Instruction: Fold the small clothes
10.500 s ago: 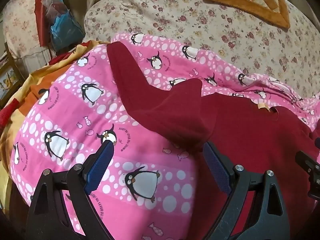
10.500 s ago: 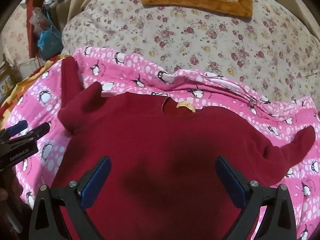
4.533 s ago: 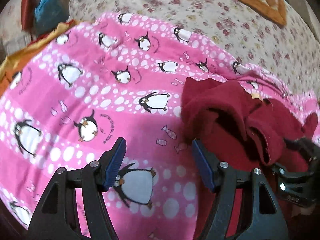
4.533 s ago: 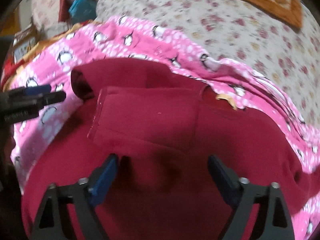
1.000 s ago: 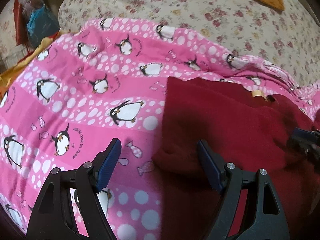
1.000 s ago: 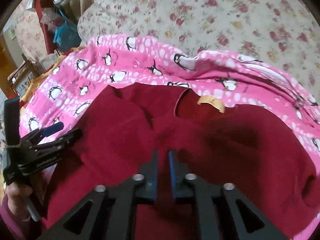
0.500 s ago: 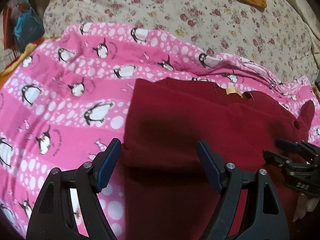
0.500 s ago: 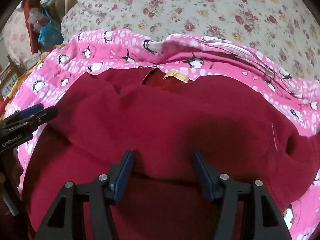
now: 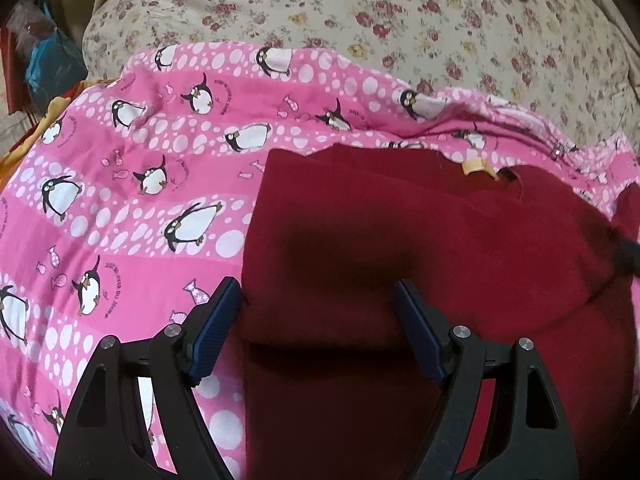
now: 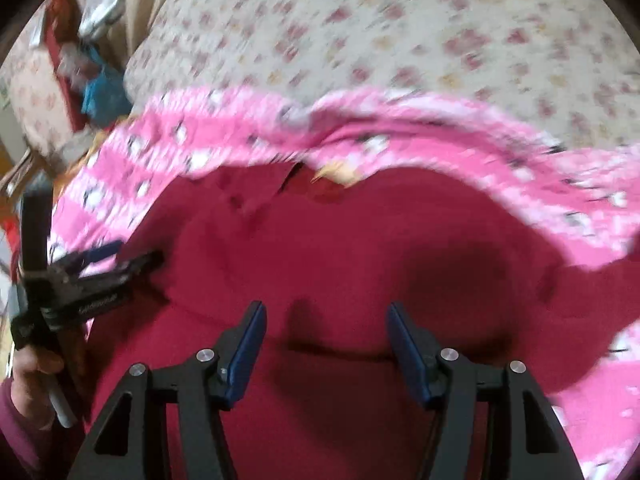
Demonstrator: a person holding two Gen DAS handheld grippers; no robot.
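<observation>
Dark red fleece, a small sweater (image 9: 420, 248), is lying half-folded on the pink penguin-print blanket (image 9: 120, 208), its left sleeve tucked in. The left gripper (image 9: 316, 316) is hovering wide open; the right gripper (image 10: 326, 344), just opened partway, is holding nothing. Next, I'd guess, comes the right sleeve, toward the far flowered bedspread (image 9: 400, 12).

Black hand-held gripper (image 9: 318, 316), blue pads (image 9: 214, 330), silver screws; maroon sleeve (image 10: 16, 436).
</observation>
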